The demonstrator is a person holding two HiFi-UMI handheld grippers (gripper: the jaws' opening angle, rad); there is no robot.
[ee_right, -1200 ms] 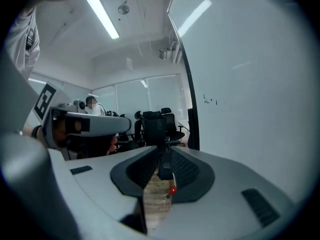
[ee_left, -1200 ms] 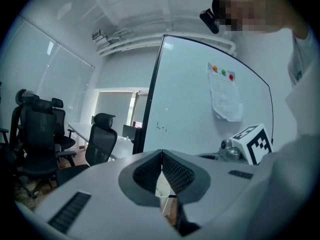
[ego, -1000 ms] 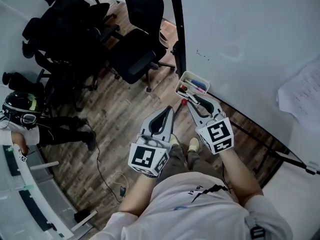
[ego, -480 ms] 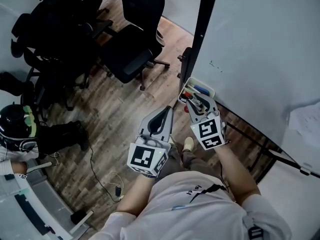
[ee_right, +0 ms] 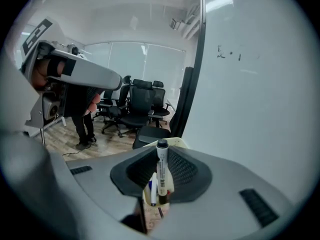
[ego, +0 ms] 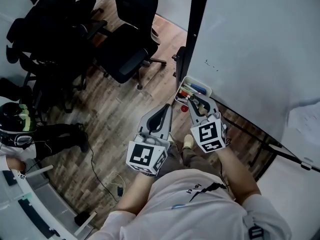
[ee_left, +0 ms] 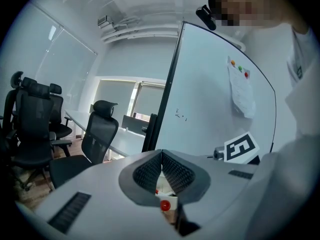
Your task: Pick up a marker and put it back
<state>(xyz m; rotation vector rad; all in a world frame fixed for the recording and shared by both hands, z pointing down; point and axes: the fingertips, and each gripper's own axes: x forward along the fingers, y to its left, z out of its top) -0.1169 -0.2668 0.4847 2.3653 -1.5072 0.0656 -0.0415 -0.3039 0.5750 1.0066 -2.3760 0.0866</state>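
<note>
The right gripper (ee_right: 161, 160) pinched a marker (ee_right: 161, 176) between its jaws, the marker standing upright with its dark cap at 12 o'clock above the jaw pads. Directly under it, seen through the gap below the jaws, lay the pale tray (ee_right: 180, 143) with a blue marker (ee_right: 153, 189) inside. In the head view the right gripper (ego: 192, 99) hung over the near end of the tray (ego: 198, 80), which sat at the foot of the whiteboard (ego: 260, 44); more markers lay in the tray at the gripper's 12 o'clock. A small red cap (ego: 184, 108) showed just at the tray's 7 o'clock corner. The left gripper (ego: 168, 107) was pressed together on nothing, its tip near the tray, at 9 o'clock from the right one; its own view showed the jaws (ee_left: 161, 156) meeting, with the red cap (ee_left: 165, 205) visible below them. Black chairs (ego: 125, 49) stood on the wooden floor (ego: 115, 124) at 10 o'clock.
</note>
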